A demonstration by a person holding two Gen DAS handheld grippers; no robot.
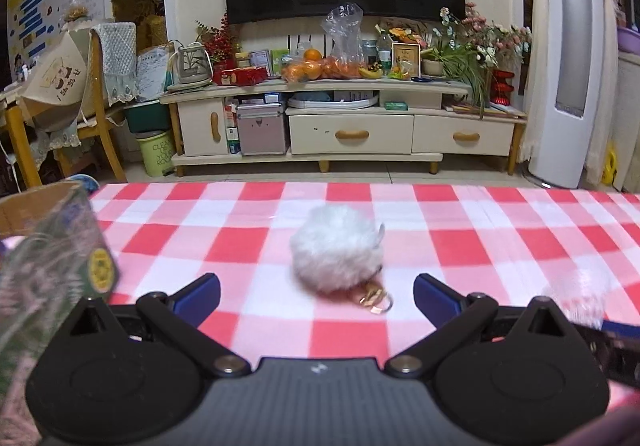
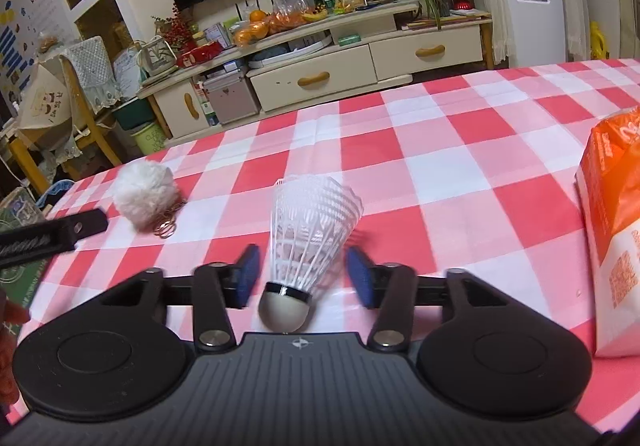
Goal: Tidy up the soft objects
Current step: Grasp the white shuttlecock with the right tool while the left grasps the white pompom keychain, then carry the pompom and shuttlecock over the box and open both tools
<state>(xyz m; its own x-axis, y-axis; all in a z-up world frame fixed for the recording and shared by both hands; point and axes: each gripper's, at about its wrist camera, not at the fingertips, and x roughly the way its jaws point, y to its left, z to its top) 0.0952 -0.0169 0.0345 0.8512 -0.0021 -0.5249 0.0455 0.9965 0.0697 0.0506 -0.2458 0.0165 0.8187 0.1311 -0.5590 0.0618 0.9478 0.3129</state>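
Observation:
A white fluffy pompom (image 1: 338, 248) with a gold key ring (image 1: 376, 300) lies on the red-and-white checked tablecloth (image 1: 480, 246). My left gripper (image 1: 318, 288) is open wide just short of it, the blue pads well clear on either side. In the right wrist view a white shuttlecock (image 2: 312, 230) lies with its cork toward the camera between the blue pads of my right gripper (image 2: 304, 272). The pads stand a little apart from it, so the gripper is open. The pompom (image 2: 144, 191) sits to its left, with one left-gripper finger (image 2: 60, 234) beside it.
A cardboard box (image 1: 44, 205) with a green printed side stands at the table's left end. An orange-and-white soft packet (image 2: 616, 226) lies at the right. Beyond the table's far edge are a TV cabinet (image 1: 340, 125) and a wooden chair (image 1: 100, 113).

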